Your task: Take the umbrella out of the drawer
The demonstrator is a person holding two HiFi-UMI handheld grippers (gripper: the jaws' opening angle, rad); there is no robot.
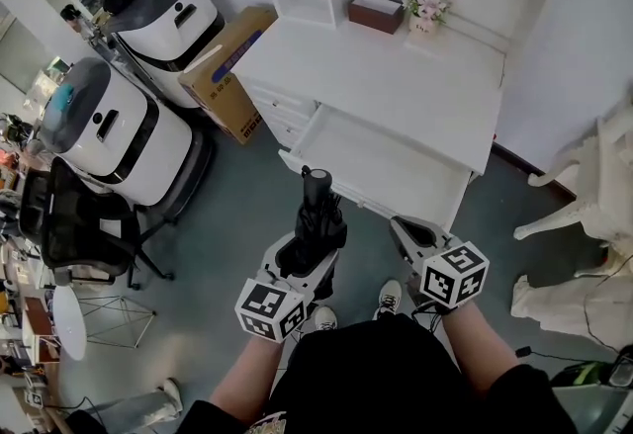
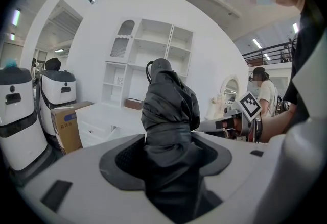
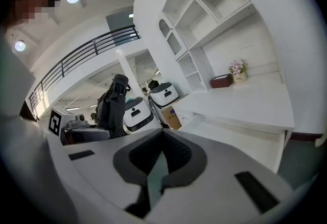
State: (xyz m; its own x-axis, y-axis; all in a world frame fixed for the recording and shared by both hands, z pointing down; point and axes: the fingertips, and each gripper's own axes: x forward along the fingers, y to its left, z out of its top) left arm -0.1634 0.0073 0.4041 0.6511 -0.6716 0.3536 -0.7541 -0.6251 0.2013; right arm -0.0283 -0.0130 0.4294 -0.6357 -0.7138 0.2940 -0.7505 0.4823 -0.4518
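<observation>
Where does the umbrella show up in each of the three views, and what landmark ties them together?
Head view: umbrella at lower centre, upright, just below the open drawer.
Left gripper view: umbrella dead centre, filling the foreground.
Right gripper view: umbrella left of centre, dark and upright.
Shared landmark: the brown box on the white desk.

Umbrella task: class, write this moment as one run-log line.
left gripper: shut on umbrella | right gripper: shut, empty | drawer: open | umbrella: out of drawer
</observation>
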